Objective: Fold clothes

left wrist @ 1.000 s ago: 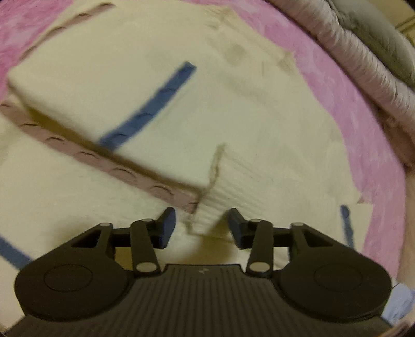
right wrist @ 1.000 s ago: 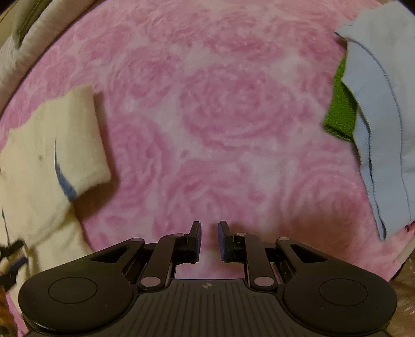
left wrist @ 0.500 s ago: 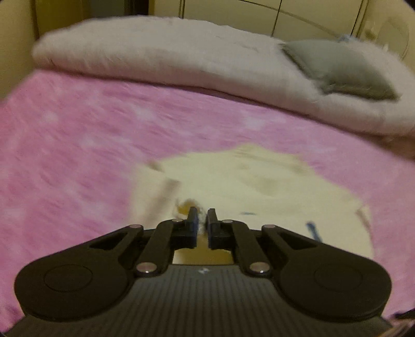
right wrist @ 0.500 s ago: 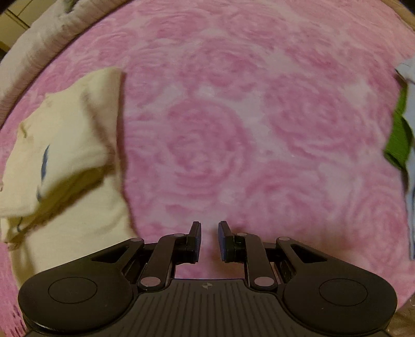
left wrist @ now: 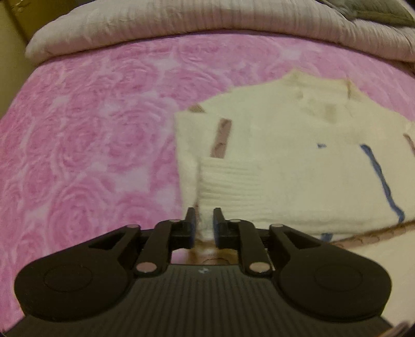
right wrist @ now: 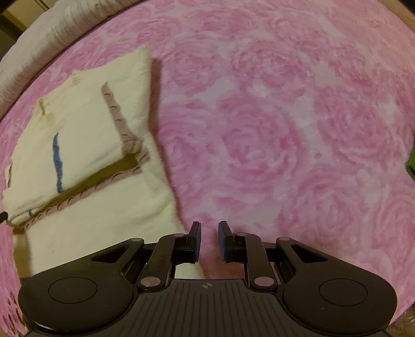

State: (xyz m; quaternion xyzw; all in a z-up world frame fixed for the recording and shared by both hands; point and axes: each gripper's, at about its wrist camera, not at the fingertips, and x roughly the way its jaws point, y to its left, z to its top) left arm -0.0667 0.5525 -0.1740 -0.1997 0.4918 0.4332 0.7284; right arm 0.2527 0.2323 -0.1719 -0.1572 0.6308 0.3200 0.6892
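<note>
A cream knitted sweater (left wrist: 285,160) with blue and brown stripes lies partly folded on the pink rose-patterned blanket (left wrist: 90,142). My left gripper (left wrist: 203,220) is shut on the sweater's ribbed cuff (left wrist: 225,184), which runs up between the fingers. In the right wrist view the same sweater (right wrist: 85,145) lies at the left, its upper layer folded over. My right gripper (right wrist: 208,234) hovers just right of the sweater's near edge, jaws slightly apart and holding nothing.
A rolled pale quilt (left wrist: 181,23) and a grey pillow (left wrist: 376,10) line the far edge of the bed. A green cloth (right wrist: 411,166) peeks in at the right edge of the right wrist view. The pink blanket (right wrist: 285,116) spreads to the right.
My left gripper closed on the sweater's ribbed cuff and carried it across over the body. The right wrist view shifted left, so the sweater fills more of it and the blue cloth left the frame.
</note>
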